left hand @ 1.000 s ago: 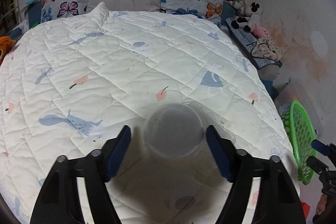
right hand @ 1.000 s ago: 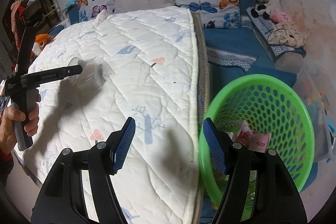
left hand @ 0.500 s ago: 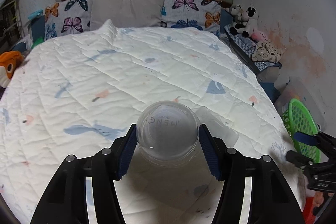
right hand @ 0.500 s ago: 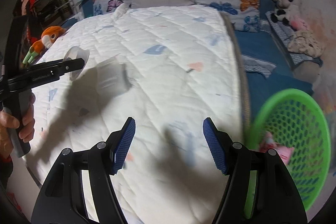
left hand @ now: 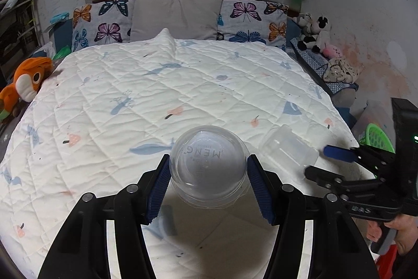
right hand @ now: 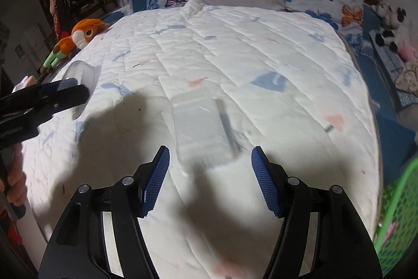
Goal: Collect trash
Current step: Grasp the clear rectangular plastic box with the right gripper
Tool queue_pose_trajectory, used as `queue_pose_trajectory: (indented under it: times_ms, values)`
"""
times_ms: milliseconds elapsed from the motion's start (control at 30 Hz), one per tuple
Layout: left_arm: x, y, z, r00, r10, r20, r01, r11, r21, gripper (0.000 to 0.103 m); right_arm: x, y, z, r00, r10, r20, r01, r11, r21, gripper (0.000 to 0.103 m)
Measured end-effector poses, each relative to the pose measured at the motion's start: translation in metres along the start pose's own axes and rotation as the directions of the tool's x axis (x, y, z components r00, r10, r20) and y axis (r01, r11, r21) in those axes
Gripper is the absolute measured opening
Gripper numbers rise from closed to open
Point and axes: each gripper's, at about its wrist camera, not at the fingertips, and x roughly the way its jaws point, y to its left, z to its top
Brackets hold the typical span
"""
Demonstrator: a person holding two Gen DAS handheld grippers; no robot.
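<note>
Item: clear round domed plastic lid (left hand: 207,165), printed lettering showing through it. Location: between the blue ribbed pads (left hand: 158,187) of the left gripper (left hand: 207,169), both pads pressed against its sides, lifted off the quilt.

Item: clear rectangular plastic container (right hand: 201,128), ribbed along one edge. Location: lying on the white quilted bedspread (right hand: 235,56), near the foot of the bed, just ahead of the right gripper (right hand: 210,161). The right gripper's jaws were closing, spread wider than the container, with only its near end reaching toward the gap; the pads did not touch it. In the left wrist view the same container (left hand: 288,148) lay just right of the held lid, with the right gripper's blue pad (left hand: 337,153) just beside it.

Item: green perforated plastic basket (right hand: 397,221). Location: on the floor at the right-hand side of the bed, partly cut off by the frame edge; something pink showed through its mesh, too blurred to identify.

Item: orange plush toy (left hand: 24,83). Location: left edge of the bed.

Item: butterfly-print pillows (left hand: 100,22) and one plain grey pillow (left hand: 176,15). Location: against the headboard.

Item: black-and-white plush toys (left hand: 314,33). Location: right of the bed, by the wall.
</note>
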Motion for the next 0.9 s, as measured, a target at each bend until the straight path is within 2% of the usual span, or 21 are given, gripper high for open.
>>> queue_pose_trajectory:
  times_ms: [400,467,733,900]
  values:
    - [0.003,0.01,-0.011,1.0,0.002,-0.019,-0.003,1.0,-0.014,0.057,0.028,0.006,0.009,0.999,-0.023,-0.03,0.022,0.999,-0.032,0.055]
    - [0.004,0.01,-0.012,1.0,-0.002,-0.021,0.001,1.0,-0.016,0.057,0.027,0.005,0.009,1.0,-0.01,-0.028,0.009,1.0,-0.029,0.051]
    - [0.002,0.001,-0.014,1.0,-0.013,-0.026,0.012,1.0,-0.009,0.057,0.015,0.004,0.003,1.0,-0.015,-0.013,0.014,1.0,-0.026,0.051]
    - [-0.004,-0.009,-0.014,1.0,-0.024,-0.02,0.024,1.0,0.003,0.057,-0.008,-0.002,-0.004,1.0,-0.02,0.007,0.02,1.0,-0.003,0.051]
